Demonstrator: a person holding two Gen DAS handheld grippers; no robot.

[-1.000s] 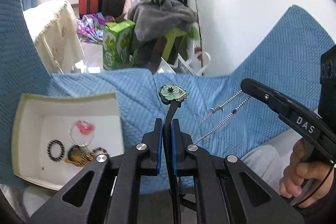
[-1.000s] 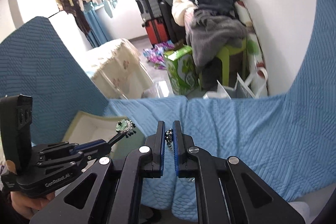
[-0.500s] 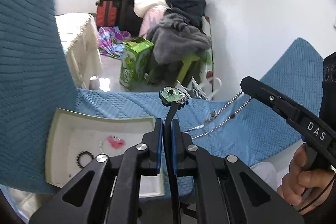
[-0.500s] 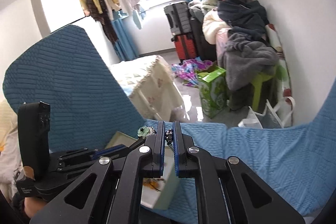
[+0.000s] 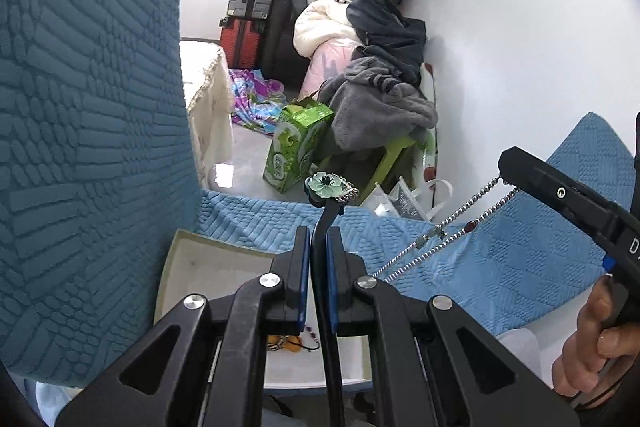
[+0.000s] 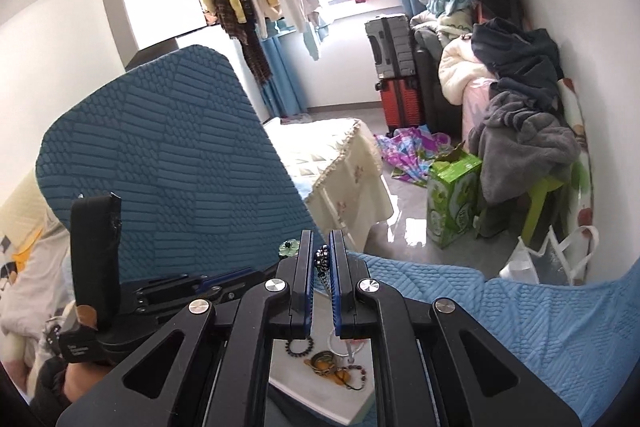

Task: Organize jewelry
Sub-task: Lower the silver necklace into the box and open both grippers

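The left gripper (image 5: 317, 239) is clamped on the black stem of a green flower hairpin (image 5: 330, 185), whose bloom stands upright above the closed jaws. The right gripper (image 6: 319, 259) is pinched shut on one end of a silver beaded chain necklace (image 5: 444, 231), which runs in 2 taut strands from its tip down behind the left gripper.

Over the last second both grippers have risen and swung together over the shallow white cardboard box (image 5: 188, 267). 1 second ago the box lay off to the left with the blue quilted cover (image 5: 500, 267) under the pieces; now the box sits directly beneath both grippers, its far edge just ahead of the left jaws. In the right wrist view the box floor (image 6: 288, 375) shows between the fingers, holding a black bead bracelet (image 6: 299, 346), an orange-and-black ring piece (image 6: 322, 361) and other small items.

This suggests the carry is nearly done and the release into the box comes next. The 2 pieces appear linked, so they would likely need lowering together; dropping from this height could tangle the chain with the jewelry already there.
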